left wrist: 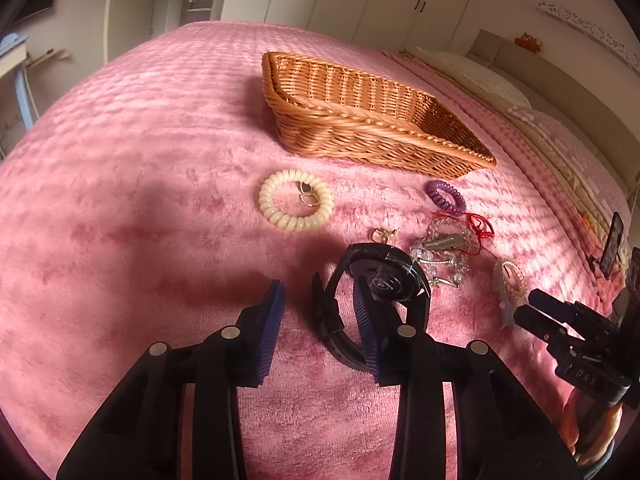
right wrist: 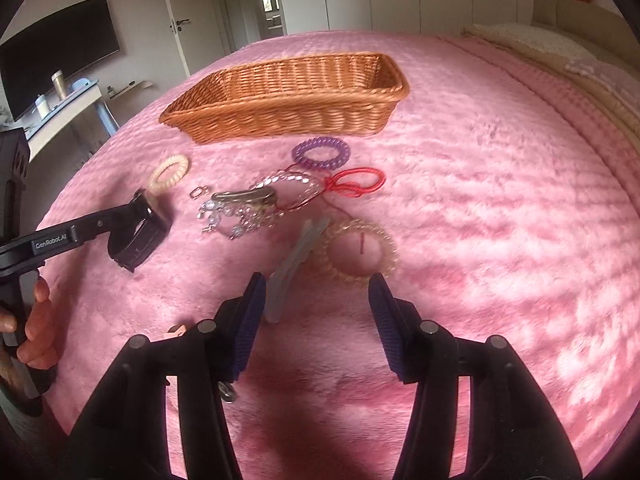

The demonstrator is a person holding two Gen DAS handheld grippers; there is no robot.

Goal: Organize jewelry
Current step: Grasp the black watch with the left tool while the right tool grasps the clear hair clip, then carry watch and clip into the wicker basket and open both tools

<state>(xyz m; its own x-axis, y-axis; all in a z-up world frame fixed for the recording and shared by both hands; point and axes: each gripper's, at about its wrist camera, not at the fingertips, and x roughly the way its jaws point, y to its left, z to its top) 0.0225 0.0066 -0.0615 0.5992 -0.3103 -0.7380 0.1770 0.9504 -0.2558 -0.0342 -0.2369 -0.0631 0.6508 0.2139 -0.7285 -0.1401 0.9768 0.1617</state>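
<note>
Pink plush bed [left wrist: 140, 160] carried everything. Left tool [left wrist: 318, 300] sat apart, 1 finger threaded inside the black watch [left wrist: 384, 276] strap, not clamped. Right tool [right wrist: 316, 292] was apart over the clear coil tie [right wrist: 360, 254]. Likely step: watch to the wicker basket [left wrist: 360, 120]; close squarely on the strap, lift clear of the crystal bracelet [left wrist: 440, 248] tangle. Basket interior was partly hidden; the small gold pieces were hard to identify.

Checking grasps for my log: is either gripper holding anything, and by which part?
Nothing is held. The left gripper is open beside the black watch; the right gripper is open over the blanket.
</note>
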